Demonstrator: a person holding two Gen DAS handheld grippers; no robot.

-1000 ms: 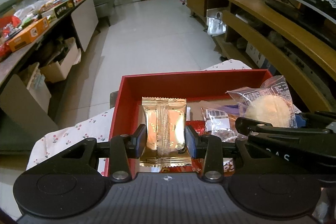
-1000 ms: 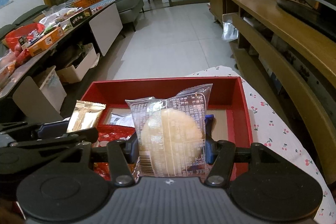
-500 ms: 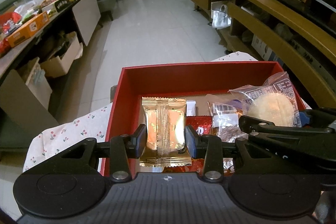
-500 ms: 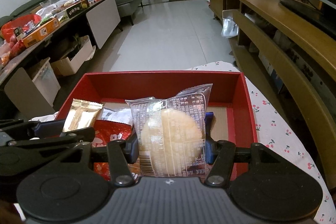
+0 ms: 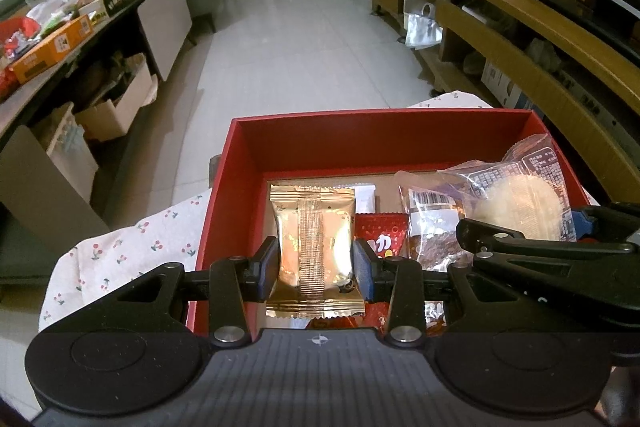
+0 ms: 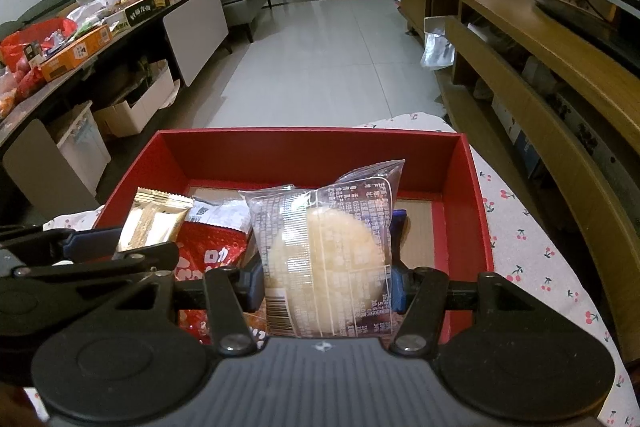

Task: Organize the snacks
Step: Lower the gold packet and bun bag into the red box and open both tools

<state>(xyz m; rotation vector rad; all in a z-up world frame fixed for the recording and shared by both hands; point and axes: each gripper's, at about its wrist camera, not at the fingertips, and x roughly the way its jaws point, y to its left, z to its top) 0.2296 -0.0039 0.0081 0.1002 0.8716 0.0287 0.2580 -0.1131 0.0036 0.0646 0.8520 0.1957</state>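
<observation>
My left gripper [image 5: 314, 269] is shut on a gold foil snack packet [image 5: 313, 247], held upright over the near left part of a red box [image 5: 380, 135]. My right gripper [image 6: 325, 281] is shut on a clear packet with a round pale cake [image 6: 326, 259], over the box's [image 6: 304, 147] right half. Each gripper shows in the other's view: the right gripper [image 5: 520, 247] with its cake packet [image 5: 516, 203], and the left gripper [image 6: 92, 251] with the gold packet [image 6: 154, 223]. Inside the box lie a red snack bag [image 5: 380, 241] and a clear packet of brown pieces [image 5: 434, 231].
The box stands on a white cloth with cherry print [image 6: 532, 247]. A long wooden shelf unit [image 6: 540, 67] runs along the right. At the left a dark table [image 6: 100, 43] carries several snack boxes and bags. Pale tiled floor [image 5: 304, 43] lies beyond the box.
Both views have tipped a little lower over the box, so more of its inside shows. The grips on the gold packet and the cake packet are unchanged.
</observation>
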